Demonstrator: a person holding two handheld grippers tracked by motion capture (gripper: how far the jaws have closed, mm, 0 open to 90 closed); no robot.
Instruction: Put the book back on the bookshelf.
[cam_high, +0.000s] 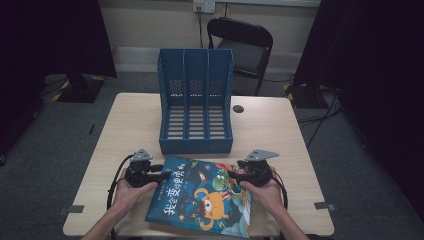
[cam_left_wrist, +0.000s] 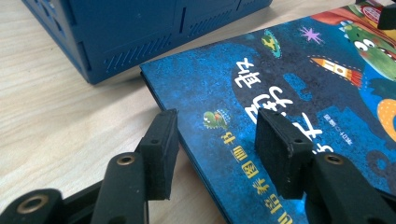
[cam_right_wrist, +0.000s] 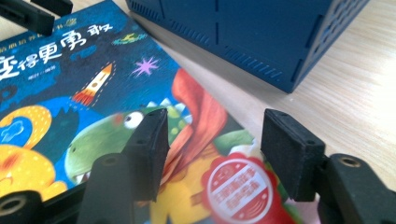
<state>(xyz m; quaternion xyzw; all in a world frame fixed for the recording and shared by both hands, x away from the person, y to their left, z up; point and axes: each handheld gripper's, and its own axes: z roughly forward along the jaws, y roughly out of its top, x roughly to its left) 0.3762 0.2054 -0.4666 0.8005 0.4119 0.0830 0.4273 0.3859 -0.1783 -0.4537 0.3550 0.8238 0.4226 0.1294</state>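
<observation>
A blue picture book (cam_high: 200, 197) with a cartoon cover lies flat on the table near the front edge. My left gripper (cam_high: 162, 175) is at the book's left edge, and in the left gripper view (cam_left_wrist: 215, 140) its jaws stand apart astride that edge, one over bare table, one over the cover (cam_left_wrist: 280, 84). My right gripper (cam_high: 235, 175) is at the book's right edge. In the right gripper view (cam_right_wrist: 212, 144) its jaws stand apart low over the cover (cam_right_wrist: 93, 70) near a red round sticker (cam_right_wrist: 245, 186). Neither pair of pads presses on the book.
A blue three-slot file rack (cam_high: 196, 107) stands upright just beyond the book, its front wall close in both gripper views (cam_left_wrist: 130, 32) (cam_right_wrist: 243, 32). The wooden table (cam_high: 135, 120) has bare room left and right of the rack. A black chair (cam_high: 242, 45) stands behind the table.
</observation>
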